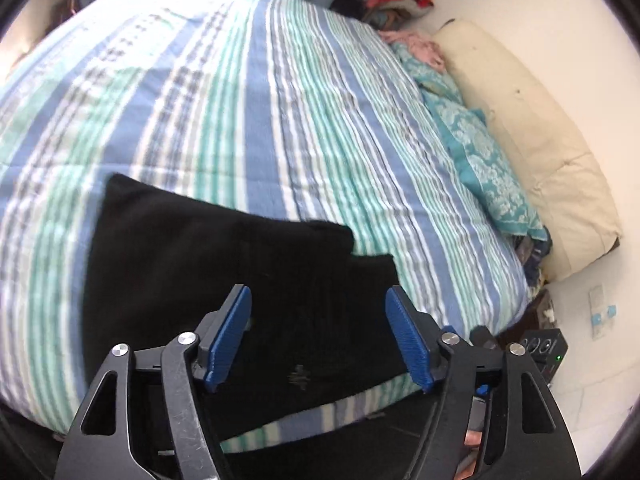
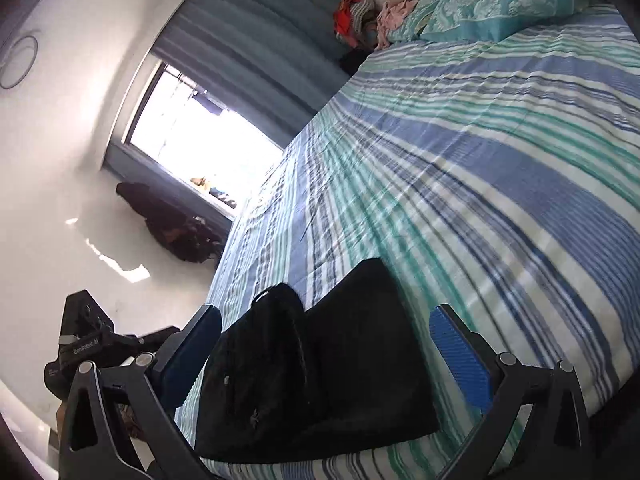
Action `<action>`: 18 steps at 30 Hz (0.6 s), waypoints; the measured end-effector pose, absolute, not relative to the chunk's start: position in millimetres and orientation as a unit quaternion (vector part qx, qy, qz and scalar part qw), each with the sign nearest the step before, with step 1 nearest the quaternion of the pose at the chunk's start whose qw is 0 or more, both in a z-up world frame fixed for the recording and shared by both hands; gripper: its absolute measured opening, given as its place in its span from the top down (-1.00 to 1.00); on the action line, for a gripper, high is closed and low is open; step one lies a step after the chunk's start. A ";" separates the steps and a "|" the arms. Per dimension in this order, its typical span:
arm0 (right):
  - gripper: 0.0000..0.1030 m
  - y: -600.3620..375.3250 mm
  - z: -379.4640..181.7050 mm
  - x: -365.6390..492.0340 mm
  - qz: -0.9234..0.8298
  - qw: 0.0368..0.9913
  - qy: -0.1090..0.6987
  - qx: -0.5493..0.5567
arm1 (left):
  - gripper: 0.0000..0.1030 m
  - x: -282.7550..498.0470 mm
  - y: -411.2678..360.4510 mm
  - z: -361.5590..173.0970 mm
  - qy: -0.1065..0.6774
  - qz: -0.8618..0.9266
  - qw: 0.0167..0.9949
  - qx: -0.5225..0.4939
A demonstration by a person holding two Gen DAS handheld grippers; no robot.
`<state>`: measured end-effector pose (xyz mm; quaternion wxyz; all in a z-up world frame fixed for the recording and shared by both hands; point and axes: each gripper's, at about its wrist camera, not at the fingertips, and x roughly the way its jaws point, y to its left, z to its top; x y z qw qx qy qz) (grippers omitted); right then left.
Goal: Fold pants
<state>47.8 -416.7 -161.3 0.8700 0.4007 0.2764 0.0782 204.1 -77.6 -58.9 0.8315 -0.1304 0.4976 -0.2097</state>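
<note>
The black pants lie folded into a compact rectangle near the front edge of the striped bed. My left gripper is open and empty, its blue pads apart, hovering just above the near part of the pants. In the right wrist view the pants lie at the bed's near edge. My right gripper is open and empty, with its jaws either side of the folded bundle. The left gripper also shows at the lower left of that view.
Teal patterned pillows and a cream cushion line the bed's right side by the wall. A heap of clothes sits in the far corner. A bright window and grey curtain stand beyond the bed.
</note>
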 end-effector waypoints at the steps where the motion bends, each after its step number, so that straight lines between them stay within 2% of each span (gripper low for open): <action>1: -1.00 -405.9 -162.0 52.3 0.112 0.864 0.290 0.396 | -0.49 201.3 -58.3 -54.5 0.483 -0.191 0.846 -0.121; 4: -0.99 -369.8 -164.5 75.6 0.246 0.823 0.329 0.393 | -0.49 196.8 -1.4 -60.7 0.457 -0.124 0.875 -0.099; 7: -0.97 -347.4 -172.0 105.0 0.316 0.777 0.387 0.383 | -0.49 192.8 43.2 -90.1 0.467 -0.054 0.877 -0.097; 12: -0.81 -338.9 -188.3 146.6 0.330 0.736 0.484 0.339 | -0.49 168.4 97.8 -138.3 0.485 0.015 0.860 -0.159; 15: -0.66 -338.1 -196.7 158.4 0.346 0.711 0.515 0.330 | -0.49 159.8 107.7 -158.6 0.495 0.038 0.852 -0.166; 18: -0.64 -334.2 -198.7 161.5 0.355 0.703 0.536 0.304 | -0.49 160.0 111.9 -165.5 0.502 0.044 0.848 -0.166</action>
